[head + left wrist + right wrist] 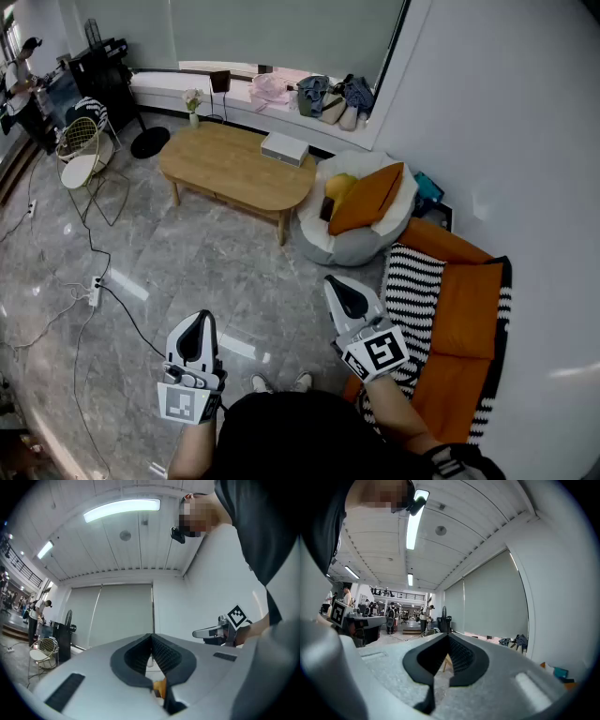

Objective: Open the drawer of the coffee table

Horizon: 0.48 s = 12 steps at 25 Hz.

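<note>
Transit posture | left gripper [199, 323], right gripper [337, 284]: jaws pressed together, empty, nothing reachable | coffee table [234, 167] at 11 o'clock, well apart

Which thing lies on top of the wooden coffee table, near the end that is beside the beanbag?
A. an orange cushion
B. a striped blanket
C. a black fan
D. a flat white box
D. In the head view, a flat white box lies on the coffee table, at the end next to the beanbag.
</note>
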{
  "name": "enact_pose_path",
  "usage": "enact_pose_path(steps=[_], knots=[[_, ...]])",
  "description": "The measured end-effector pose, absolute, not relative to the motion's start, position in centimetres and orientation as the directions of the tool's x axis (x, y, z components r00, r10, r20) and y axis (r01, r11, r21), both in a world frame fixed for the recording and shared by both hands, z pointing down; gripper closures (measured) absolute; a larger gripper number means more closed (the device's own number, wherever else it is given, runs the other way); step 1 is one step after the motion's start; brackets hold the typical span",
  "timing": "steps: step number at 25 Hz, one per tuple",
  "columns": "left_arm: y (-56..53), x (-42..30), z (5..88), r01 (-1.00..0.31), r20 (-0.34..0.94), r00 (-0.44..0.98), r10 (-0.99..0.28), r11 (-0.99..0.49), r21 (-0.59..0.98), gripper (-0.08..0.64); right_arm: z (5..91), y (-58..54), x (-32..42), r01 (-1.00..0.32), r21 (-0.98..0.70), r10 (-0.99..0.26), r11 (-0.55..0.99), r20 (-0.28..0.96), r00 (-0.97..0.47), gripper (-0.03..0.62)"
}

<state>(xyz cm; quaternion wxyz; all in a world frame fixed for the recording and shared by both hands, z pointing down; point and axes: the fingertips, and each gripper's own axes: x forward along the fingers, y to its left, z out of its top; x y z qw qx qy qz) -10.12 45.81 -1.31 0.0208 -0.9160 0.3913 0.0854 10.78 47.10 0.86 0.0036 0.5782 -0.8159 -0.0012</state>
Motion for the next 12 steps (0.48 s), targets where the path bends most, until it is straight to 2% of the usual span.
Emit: enact_pose_path(steps=[7, 12], knots=[[45.5, -8.5, -1.4, -0.73, -0.172, 0.669, -0.723, -0.683, 0.031, 0.552, 1.6, 46.7, 11.9, -0.93, 0.001, -0.929, 0.369, 0.016, -0.369, 0.597], [45.7, -7.2, -1.4, -0.759, -0.166, 0.639, -0.751, -0.65, 0.017, 0.554, 2.7, 46.0, 14.1, -0.917, -0.081, -0.921, 0.39, -0.016, -0.39, 0.597]])
